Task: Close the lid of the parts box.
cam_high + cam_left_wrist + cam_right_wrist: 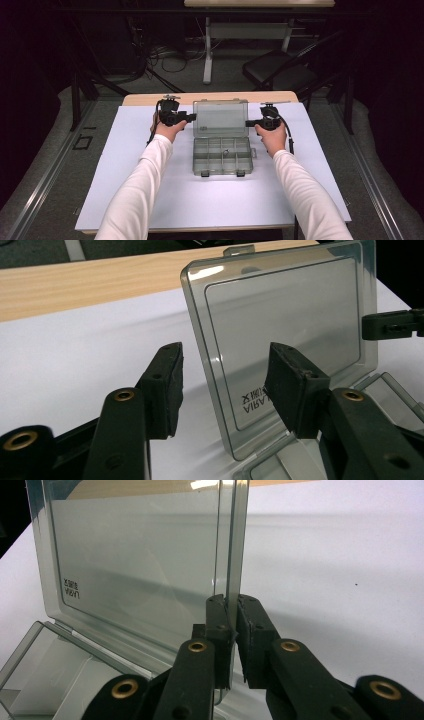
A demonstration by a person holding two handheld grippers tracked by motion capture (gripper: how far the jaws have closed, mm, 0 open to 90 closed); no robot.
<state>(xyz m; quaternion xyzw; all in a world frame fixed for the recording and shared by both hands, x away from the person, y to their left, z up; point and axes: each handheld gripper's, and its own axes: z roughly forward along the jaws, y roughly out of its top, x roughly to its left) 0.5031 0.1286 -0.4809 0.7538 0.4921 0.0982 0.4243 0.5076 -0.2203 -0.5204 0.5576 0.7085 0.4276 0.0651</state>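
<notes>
Smoke-grey clear plastic compartment box [222,156] sits mid-tabletop [125,170], lid [220,118] upright at twelve o'clock; right gripper [231,611] pinches its three o'clock edge, left gripper [222,385] half-open, straddling the nine o'clock edge without touching.

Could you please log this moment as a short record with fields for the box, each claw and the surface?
box: clear grey plastic compartment box, lid raised upright
right claw: shut on the lid's side edge
left claw: open, the lid's other edge between its pads, not pressed
surface: white board on a wooden table
</notes>
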